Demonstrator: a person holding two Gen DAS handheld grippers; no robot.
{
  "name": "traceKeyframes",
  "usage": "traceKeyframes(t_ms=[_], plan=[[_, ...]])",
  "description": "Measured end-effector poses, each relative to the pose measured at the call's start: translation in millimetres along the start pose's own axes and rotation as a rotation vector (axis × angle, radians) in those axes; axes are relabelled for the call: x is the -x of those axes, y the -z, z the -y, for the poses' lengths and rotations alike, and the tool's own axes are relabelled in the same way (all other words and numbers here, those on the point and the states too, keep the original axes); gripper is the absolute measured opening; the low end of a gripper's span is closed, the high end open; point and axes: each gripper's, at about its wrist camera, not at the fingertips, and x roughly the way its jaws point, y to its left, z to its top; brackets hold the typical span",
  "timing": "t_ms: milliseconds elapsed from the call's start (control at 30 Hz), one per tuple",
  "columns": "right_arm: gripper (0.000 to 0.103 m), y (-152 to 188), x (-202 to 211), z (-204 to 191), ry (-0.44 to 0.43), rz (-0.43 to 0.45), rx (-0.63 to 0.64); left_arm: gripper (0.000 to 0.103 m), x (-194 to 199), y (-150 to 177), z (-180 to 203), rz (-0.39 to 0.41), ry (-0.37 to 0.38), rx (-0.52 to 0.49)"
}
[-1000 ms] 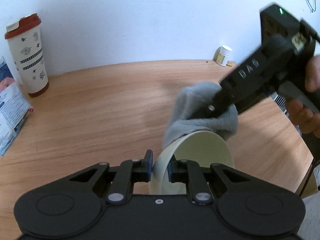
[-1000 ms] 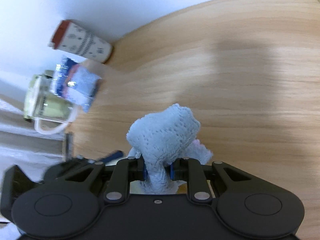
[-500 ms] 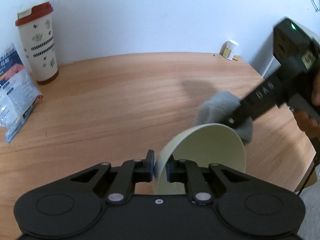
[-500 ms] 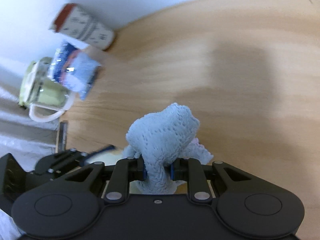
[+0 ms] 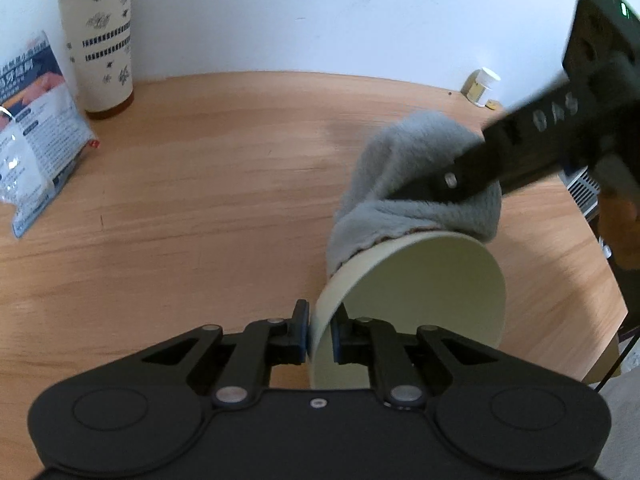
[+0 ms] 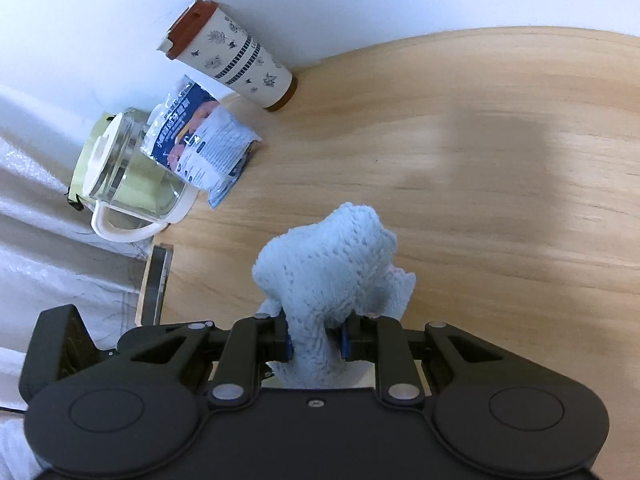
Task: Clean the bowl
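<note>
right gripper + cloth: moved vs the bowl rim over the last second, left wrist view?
Yes. The cloth in the right gripper swung right along the bowl rim, then back left; it now drapes the rim's far-left edge again.

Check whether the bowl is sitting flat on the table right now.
No, the bowl is tipped on edge, its rim pinched between the left gripper's fingers above the table.

The left gripper (image 5: 319, 334) pinches the tilted bowl's (image 5: 424, 292) rim; a grey cloth (image 5: 404, 184) rubs its edge.
</note>
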Motion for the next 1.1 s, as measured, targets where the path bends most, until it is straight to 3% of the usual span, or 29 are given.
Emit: traceKeyframes(t_ms=[267,367,533,700,900,1033,1100], plan=[[0.024,26,-5,45,0.082,-0.050,-0.153,0.012,-2,2,-5,-0.030,-0.011,0.049],[0.024,33,-5,52,0.053,-0.048,-0.200,0.013,-2,3,-6,-0.041,-0.014,0.051],[0.023,25,-1,42,0.051,-0.019,-0.168,0.014,-3,5,-9,-0.052,-0.013,0.085],[0.024,15,14,19,-0.050,0.057,-0.125,0.015,-3,4,-9,-0.058,-0.014,0.095],[0.025,15,5,11,-0.009,0.063,-0.089,0.016,-3,6,-11,-0.069,-0.003,0.114],[0.025,27,-4,31,0.061,-0.004,-0.133,0.016,-3,6,-10,-0.082,-0.004,0.108],[0.024,30,-4,35,0.057,-0.009,-0.153,0.016,-4,7,-11,-0.090,-0.001,0.111]])
